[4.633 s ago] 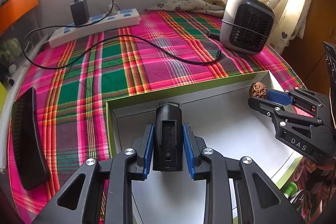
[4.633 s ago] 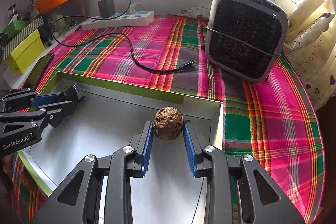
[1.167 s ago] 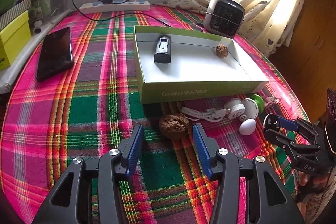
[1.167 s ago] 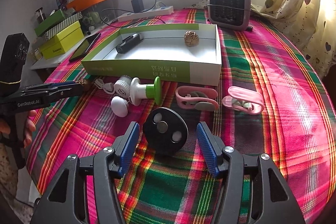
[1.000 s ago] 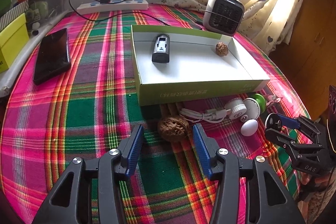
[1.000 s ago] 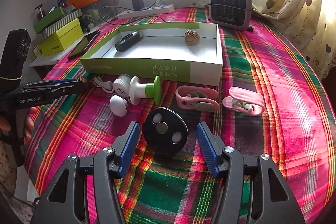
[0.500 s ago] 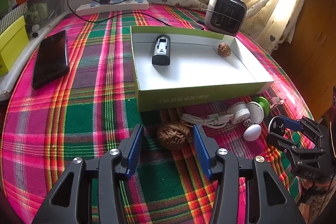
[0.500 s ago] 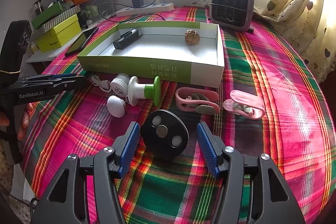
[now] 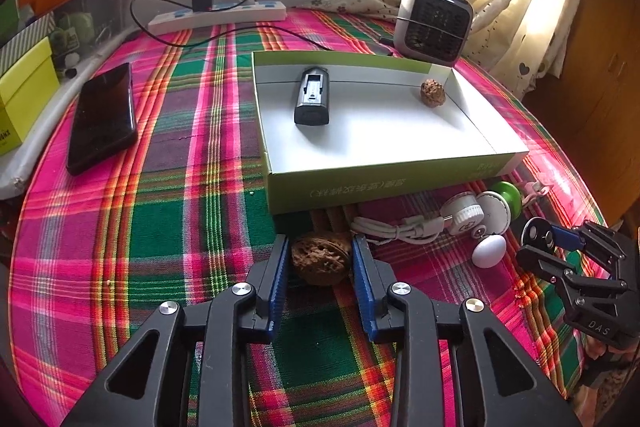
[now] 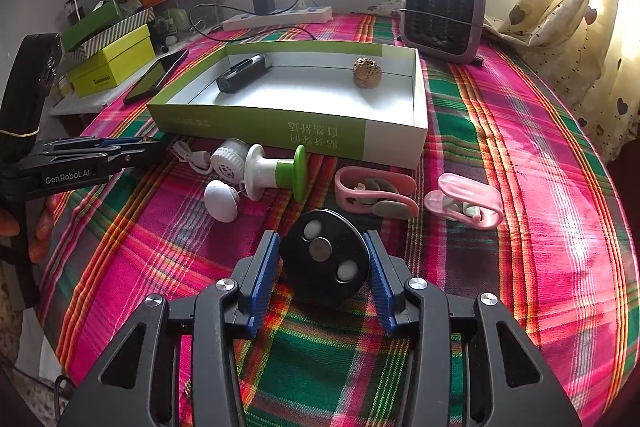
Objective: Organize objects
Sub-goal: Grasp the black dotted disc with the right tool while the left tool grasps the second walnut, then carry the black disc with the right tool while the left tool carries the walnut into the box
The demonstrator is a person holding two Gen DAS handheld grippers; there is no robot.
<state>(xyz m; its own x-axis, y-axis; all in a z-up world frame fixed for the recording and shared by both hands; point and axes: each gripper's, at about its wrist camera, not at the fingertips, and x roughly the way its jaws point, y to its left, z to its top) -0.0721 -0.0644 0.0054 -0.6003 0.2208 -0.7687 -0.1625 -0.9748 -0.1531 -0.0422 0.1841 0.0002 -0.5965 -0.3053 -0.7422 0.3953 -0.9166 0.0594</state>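
Both my tools have just been closing. My left tool (image 9: 320, 259) now has its blue pads touching both sides of the wrinkled brown walnut (image 9: 320, 262), which sits on the plaid table (image 9: 168, 227) right between the tips, just short of the near wall of the green-and-white cardboard box (image 9: 384, 183). It reads as clenched on the nut, not lifted.

My right tool (image 10: 322, 263) is clamped on the round black disc with two white dots and a metal centre (image 10: 325, 263); the pads meet its rim on both sides, and it is resting on the cloth.

For the task, I judge both picks are made, and the lift and carry to the box ahead are next. The box already holds a black rectangular battery-like block (image 9: 312, 101) and another brown walnut (image 9: 431, 93).

Against half a second earlier, clear gaps stood between pads and objects on both sides; those gaps are gone. Neither object has shifted on the cloth.

Left out beyond the right tool are a white-and-green spool-shaped gadget (image 10: 276, 173), a white egg-shaped piece (image 10: 221, 201) and two pink clips (image 10: 376, 191).
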